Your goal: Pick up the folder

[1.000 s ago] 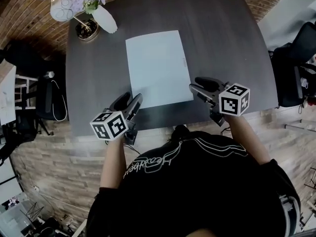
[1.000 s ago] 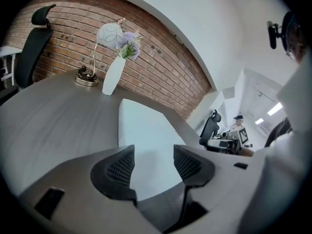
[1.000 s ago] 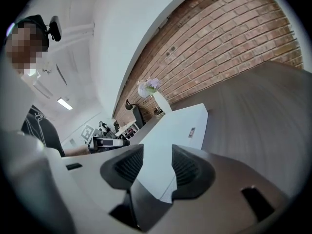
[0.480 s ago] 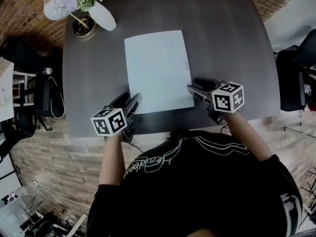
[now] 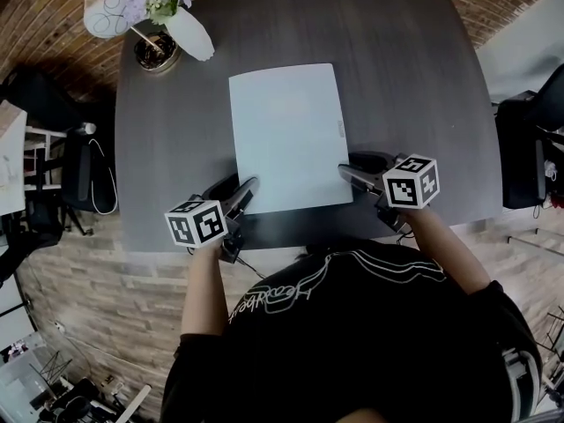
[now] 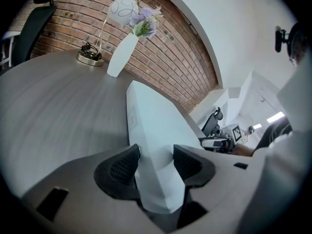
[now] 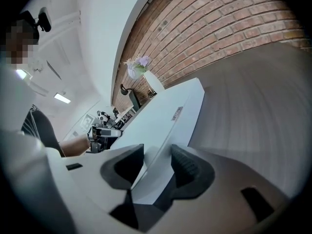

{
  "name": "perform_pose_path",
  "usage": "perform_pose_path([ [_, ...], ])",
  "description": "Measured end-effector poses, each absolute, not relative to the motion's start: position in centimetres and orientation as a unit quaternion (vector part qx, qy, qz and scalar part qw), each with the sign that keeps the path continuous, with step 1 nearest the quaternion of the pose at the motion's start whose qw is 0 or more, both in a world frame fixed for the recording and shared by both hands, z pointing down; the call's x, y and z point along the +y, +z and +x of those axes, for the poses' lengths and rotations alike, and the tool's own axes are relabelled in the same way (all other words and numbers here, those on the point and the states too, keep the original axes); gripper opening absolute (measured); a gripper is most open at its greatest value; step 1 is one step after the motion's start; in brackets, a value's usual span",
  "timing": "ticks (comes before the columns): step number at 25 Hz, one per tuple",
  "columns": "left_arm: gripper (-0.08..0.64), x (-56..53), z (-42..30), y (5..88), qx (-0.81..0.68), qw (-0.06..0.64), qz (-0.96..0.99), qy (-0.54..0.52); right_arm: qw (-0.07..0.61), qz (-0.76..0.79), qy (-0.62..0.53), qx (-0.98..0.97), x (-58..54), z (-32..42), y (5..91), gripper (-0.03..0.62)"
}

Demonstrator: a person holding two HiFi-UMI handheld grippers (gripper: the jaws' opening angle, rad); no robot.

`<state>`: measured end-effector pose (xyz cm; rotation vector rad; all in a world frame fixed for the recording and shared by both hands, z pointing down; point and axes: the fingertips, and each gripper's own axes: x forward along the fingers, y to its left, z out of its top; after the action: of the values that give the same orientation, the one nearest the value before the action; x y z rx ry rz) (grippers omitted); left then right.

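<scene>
A pale blue folder (image 5: pixel 286 135) lies flat on the dark table (image 5: pixel 414 77), its short edge toward me. My left gripper (image 5: pixel 247 189) is at the near left corner. In the left gripper view that corner of the folder (image 6: pixel 151 121) sits between the jaws of the gripper (image 6: pixel 155 152), with both pads against it. My right gripper (image 5: pixel 349 171) is at the near right corner, and its jaws are closing. In the right gripper view the gripper (image 7: pixel 157 152) has the folder's edge (image 7: pixel 168 112) between its pads, which press on it.
A white vase of purple flowers (image 5: pixel 189 33) and a brass-based ornament (image 5: pixel 154 53) stand at the table's far left corner. Dark office chairs stand off the table's left (image 5: pixel 84 174) and right (image 5: pixel 529 148) sides. The floor is brick-patterned.
Both grippers have sunk toward the table and slid forward onto the folder's near corners. The folder lies where it was.
</scene>
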<state>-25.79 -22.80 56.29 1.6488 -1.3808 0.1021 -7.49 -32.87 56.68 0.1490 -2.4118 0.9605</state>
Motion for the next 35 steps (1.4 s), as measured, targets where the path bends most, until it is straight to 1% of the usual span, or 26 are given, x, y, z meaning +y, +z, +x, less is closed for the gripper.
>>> perform_pose_path([
  [16,0.224,-22.0,-25.6,56.2,-0.563,0.471,0.677,0.049,0.266,0.060,0.356,-0.894,-32.1,-7.2,56.5,0.149],
  [25,0.224,-19.4,-24.2,56.3,-0.560,0.476,0.676,0.054,0.254,0.074,0.371,-0.890,-29.5,-5.8,56.6,0.144],
  [35,0.224,-15.9,-22.0,56.1,-0.552,0.477,0.682,0.052,0.255,0.083,0.378,-0.886,-25.8,-3.5,56.5,0.141],
])
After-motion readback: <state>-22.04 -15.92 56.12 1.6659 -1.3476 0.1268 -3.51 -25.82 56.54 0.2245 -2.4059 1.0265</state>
